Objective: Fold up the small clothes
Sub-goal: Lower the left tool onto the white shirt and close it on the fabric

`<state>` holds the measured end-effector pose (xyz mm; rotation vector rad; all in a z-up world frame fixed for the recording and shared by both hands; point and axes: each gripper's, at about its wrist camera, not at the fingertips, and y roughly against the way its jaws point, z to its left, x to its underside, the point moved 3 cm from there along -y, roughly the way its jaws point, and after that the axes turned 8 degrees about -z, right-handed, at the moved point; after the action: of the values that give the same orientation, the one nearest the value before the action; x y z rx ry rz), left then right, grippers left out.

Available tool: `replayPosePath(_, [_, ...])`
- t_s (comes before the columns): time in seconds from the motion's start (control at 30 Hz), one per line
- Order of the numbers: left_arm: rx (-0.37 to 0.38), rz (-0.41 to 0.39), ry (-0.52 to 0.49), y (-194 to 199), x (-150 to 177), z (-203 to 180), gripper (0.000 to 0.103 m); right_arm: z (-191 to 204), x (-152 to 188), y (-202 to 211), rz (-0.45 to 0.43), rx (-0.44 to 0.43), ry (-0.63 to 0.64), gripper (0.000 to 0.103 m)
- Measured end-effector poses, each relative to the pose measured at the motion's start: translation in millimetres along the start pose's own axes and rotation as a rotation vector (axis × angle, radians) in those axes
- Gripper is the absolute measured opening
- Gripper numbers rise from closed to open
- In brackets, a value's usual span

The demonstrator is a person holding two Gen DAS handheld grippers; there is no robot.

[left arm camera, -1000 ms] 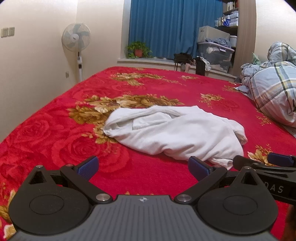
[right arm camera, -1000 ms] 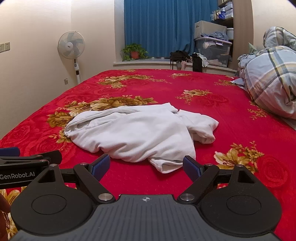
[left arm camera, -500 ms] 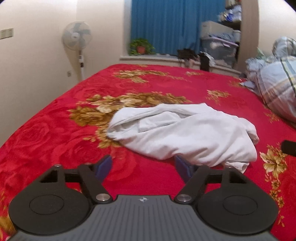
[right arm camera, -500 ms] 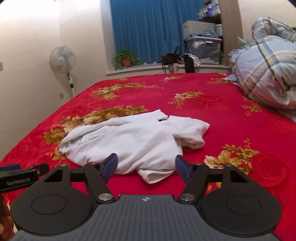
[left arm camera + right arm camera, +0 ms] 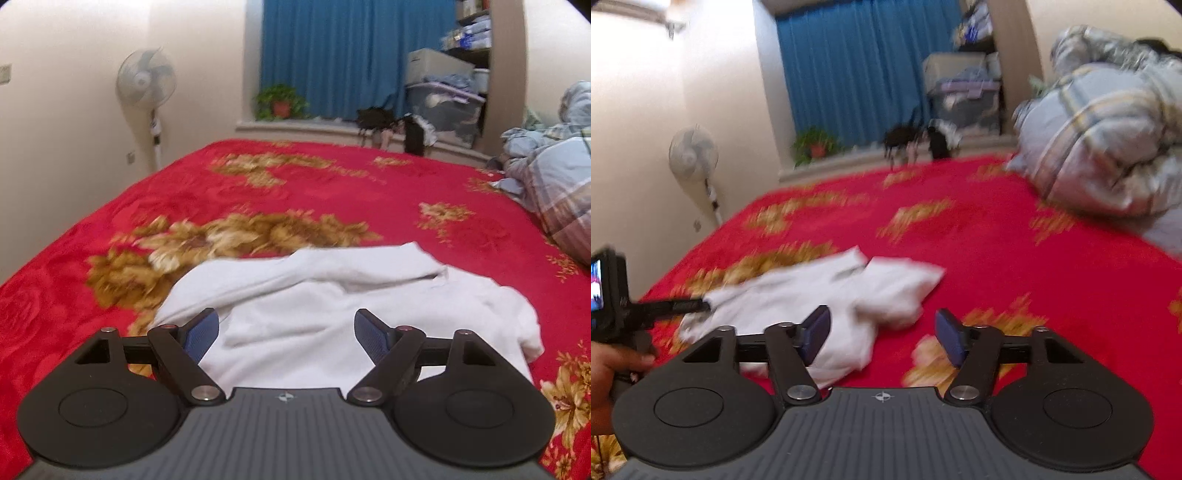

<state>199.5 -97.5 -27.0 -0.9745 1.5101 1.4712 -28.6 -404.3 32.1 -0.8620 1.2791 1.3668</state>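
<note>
A: Where is the white garment [image 5: 332,314] found?

B: Crumpled at lower centre, on the red floral bedspread [image 5: 314,184]. The left gripper [image 5: 286,334] and right gripper [image 5: 882,334] are opening wide, nothing pinched.

A: What is risked?

B: Several layers could be caught together, since edges are hidden in the bunching.

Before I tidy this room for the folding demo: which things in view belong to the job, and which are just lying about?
Belongs to the job:
- white garment, crumpled on the red bedspread
- left gripper, jaws opening, over the garment
- right gripper, jaws opening, nothing between them

Just lying about:
- plaid duvet
- standing fan
- potted plant
- storage bins
</note>
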Motion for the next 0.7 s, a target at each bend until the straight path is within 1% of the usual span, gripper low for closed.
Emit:
replayPosePath(0.03, [0.015,-0.012,-0.015,-5,0,-6,0.087,-15,-8,1,-0.051,0.013,0.047,0.079])
replayPosePath(0.07, [0.025,-0.014,-0.027,-9,0,-12,0.09,-27,-12,-1,-0.081,0.034,0.093,0.08])
replayPosePath(0.1, [0.033,-0.012,-0.037,-16,1,-19,0.092,-41,-14,-8,-0.09,0.052,0.12,0.08])
replayPosePath(0.17, [0.033,0.002,-0.045,-34,2,-29,0.097,-66,-14,-21,-0.081,0.066,0.075,0.08])
replayPosePath(0.2, [0.029,0.022,-0.036,-48,0,-34,0.099,-73,-10,-28,-0.073,0.076,0.046,0.08])
replayPosePath(0.23, [0.023,0.051,-0.023,-61,0,-38,0.101,-79,-5,-35,-0.06,0.088,0.026,0.08])
replayPosePath(0.3, [0.038,0.16,-0.001,-93,4,-46,0.101,-82,6,-46,-0.009,0.105,0.012,0.08])
replayPosePath(0.33, [0.053,0.214,0.006,-106,8,-50,0.099,-82,7,-50,-0.006,0.096,0.012,0.08])
replayPosePath(0.37, [0.056,0.232,0.01,-111,10,-50,0.087,-80,7,-53,-0.009,0.085,0.02,0.08])
replayPosePath(0.4, [0.065,0.243,0.013,-112,11,-49,0.07,-78,7,-57,-0.01,0.082,0.032,0.08])
replayPosePath(0.43, [0.106,0.263,0.014,-111,11,-49,0.026,-75,5,-62,-0.011,0.082,0.035,0.08])
replayPosePath(0.47, [0.133,0.264,0.001,-104,8,-47,0.001,-73,5,-65,-0.011,0.079,0.03,0.08])
replayPosePath(0.5, [0.135,0.236,-0.023,-94,5,-44,0.0,-70,3,-67,-0.013,0.073,0.023,0.08])
replayPosePath(0.53, [0.162,0.2,-0.042,-79,1,-40,0.0,-67,2,-65,-0.018,0.066,0.02,0.08])
replayPosePath(0.57, [0.202,0.188,-0.049,-65,0,-35,0.0,-62,1,-65,-0.023,0.061,0.021,0.08])
replayPosePath(0.6, [0.233,0.182,-0.063,-52,0,-31,0.0,-57,0,-66,-0.026,0.056,0.026,0.08])
replayPosePath(0.7, [0.285,0.191,-0.13,-10,8,-14,0.0,-44,-3,-67,-0.024,0.038,0.021,0.079])
